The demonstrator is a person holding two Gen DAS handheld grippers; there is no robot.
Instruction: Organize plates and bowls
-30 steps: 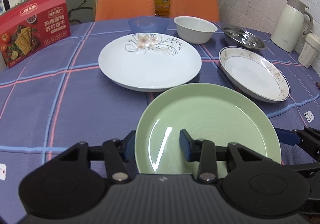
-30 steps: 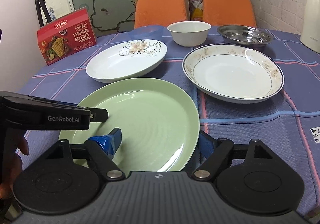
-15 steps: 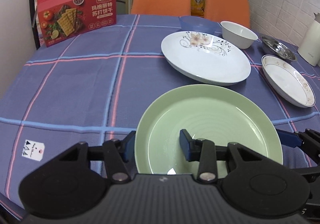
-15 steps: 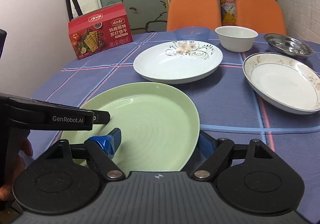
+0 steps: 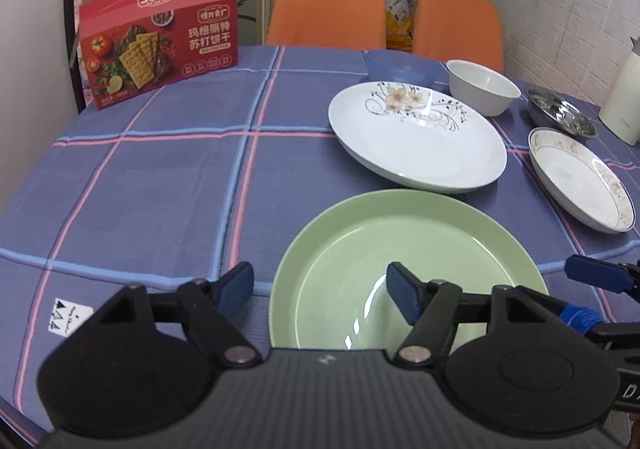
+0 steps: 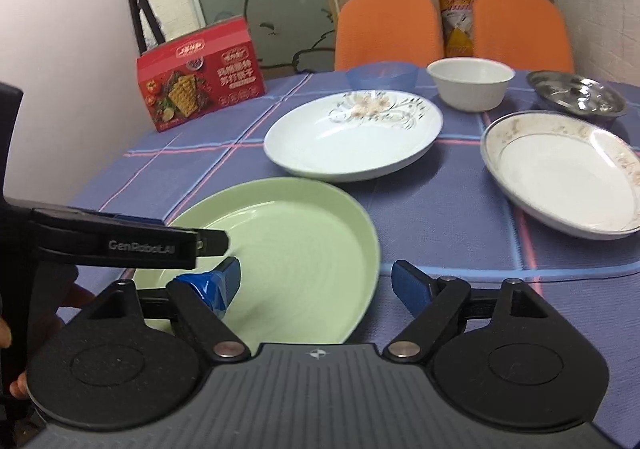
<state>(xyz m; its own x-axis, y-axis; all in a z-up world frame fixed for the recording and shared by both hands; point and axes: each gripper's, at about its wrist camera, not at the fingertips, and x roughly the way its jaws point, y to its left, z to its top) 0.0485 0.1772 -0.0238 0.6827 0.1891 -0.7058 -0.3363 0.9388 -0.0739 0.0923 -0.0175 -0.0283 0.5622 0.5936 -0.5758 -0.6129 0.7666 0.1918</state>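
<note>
Two grippers flank one green plate. In the left wrist view, the left gripper (image 5: 320,285) is spread wide, its left finger over the checked tablecloth (image 5: 160,189) outside the plate's left rim and its right finger above the plate's floor, neither pad visibly touching it. The green plate (image 5: 404,261) lies directly ahead and slightly right of this tool, flat on the cloth as far as I can judge. Further ahead and to the right sit a floral white plate (image 5: 416,141), a gold-rimmed plate (image 5: 580,177), a white bowl (image 5: 482,87), a blue bowl (image 5: 400,67) and a steel dish (image 5: 560,117); a red cracker box (image 5: 158,53) stands far ahead on the left. In the right wrist view, the right gripper (image 6: 316,279) is likewise spread, straddling the plate's (image 6: 280,245) right rim, with its left finger over the floor and its right finger outside over cloth. To do this step well, I judge each tool should close squarely on its rim section with matched timing, so the plate rises level rather than tipping. The plate looks smooth, pale green and glossy, with faint concentric rings and a shallow raised rim, so likely slippery under the pads.
</note>
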